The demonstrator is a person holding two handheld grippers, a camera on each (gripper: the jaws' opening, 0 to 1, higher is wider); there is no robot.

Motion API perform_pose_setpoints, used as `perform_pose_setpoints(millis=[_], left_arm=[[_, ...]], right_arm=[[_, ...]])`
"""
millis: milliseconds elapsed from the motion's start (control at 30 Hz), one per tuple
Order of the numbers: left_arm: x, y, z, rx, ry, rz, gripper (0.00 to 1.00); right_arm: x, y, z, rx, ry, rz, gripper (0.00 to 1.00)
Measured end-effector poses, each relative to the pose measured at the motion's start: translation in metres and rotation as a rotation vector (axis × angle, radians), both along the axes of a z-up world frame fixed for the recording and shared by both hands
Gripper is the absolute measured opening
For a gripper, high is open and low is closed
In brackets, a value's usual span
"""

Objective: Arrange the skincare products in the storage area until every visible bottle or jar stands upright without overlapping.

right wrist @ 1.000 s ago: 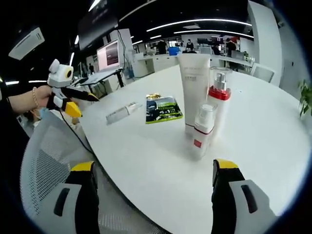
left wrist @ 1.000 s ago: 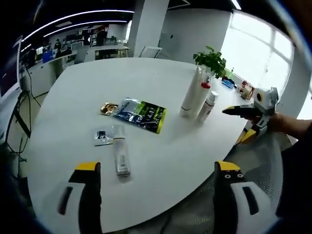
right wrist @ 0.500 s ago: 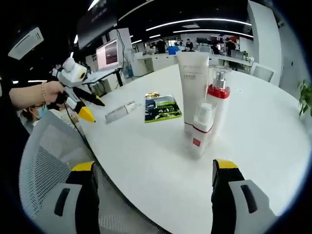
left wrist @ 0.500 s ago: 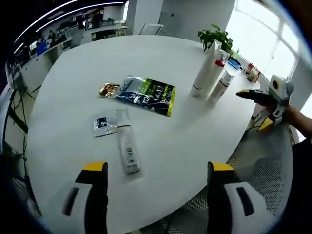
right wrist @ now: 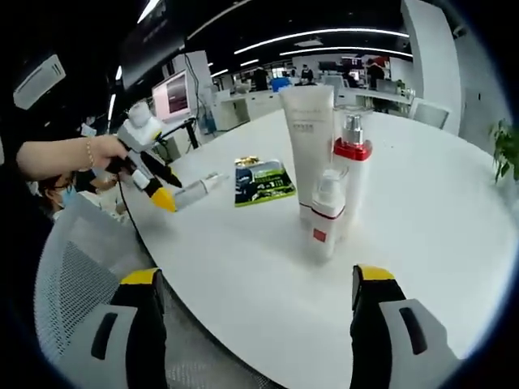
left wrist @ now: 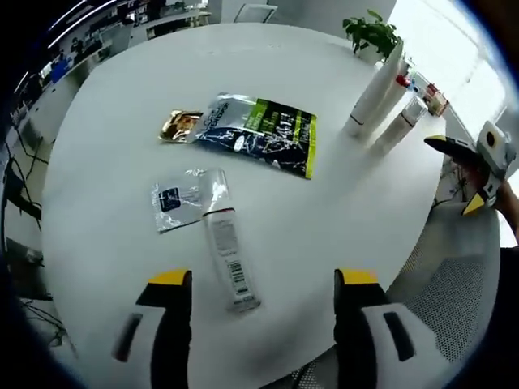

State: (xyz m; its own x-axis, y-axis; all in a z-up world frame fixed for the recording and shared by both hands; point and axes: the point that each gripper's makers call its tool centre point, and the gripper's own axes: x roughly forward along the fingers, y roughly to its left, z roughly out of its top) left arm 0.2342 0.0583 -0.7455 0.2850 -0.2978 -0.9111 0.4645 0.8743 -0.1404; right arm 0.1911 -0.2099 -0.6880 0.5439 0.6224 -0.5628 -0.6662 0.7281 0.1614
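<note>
Tube (left wrist: 226,258) flat, long axis between spread left tool (left wrist: 263,284) jaws.

The left gripper (left wrist: 261,284) was held with its jaws spread wide apart, gripping nothing. The right gripper (right wrist: 253,279) was likewise held with jaws parted, nothing between them.

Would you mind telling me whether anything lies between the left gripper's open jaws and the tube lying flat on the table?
Nothing visible does. The left gripper hangs open just before the lying tube, with bare table between; the small sachet lies beyond the tube's far end.
</note>
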Motion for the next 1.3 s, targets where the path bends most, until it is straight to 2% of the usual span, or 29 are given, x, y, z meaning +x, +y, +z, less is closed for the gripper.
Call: perform_pose_setpoints(millis=[133, 333, 467, 700, 900, 1100, 1300], left_arm=[[0.001, 0.004, -0.007, 0.059, 0.039, -0.019, 0.58], [0.008, 0.008, -0.016, 0.1, 0.072, -0.04, 0.51], [0.014, 0.013, -0.021, 0.135, 0.078, -0.056, 0.47], [0.017, 0.014, -0.026, 0.159, 0.092, -0.078, 0.4], [0.021, 0.018, -0.027, 0.185, 0.084, -0.091, 0.37], [0.023, 0.022, -0.027, 0.207, 0.068, -0.11, 0.29], [0.025, 0.023, -0.026, 0.195, 0.051, -0.109, 0.21]], right_arm=[[0.0, 0.0, 0.0, 0.006, 0.008, -0.008, 0.96], [0.0, 0.0, 0.0, 0.008, 0.016, -0.02, 0.95], [0.0, 0.0, 0.0, 0.007, 0.02, -0.021, 0.95], [0.003, -0.003, -0.002, 0.019, 0.028, -0.035, 0.94], [0.004, -0.005, -0.005, 0.018, 0.031, -0.036, 0.94], [0.005, -0.006, -0.004, 0.021, 0.031, -0.042, 0.94], [0.005, -0.007, -0.005, 0.023, 0.033, -0.046, 0.93]])
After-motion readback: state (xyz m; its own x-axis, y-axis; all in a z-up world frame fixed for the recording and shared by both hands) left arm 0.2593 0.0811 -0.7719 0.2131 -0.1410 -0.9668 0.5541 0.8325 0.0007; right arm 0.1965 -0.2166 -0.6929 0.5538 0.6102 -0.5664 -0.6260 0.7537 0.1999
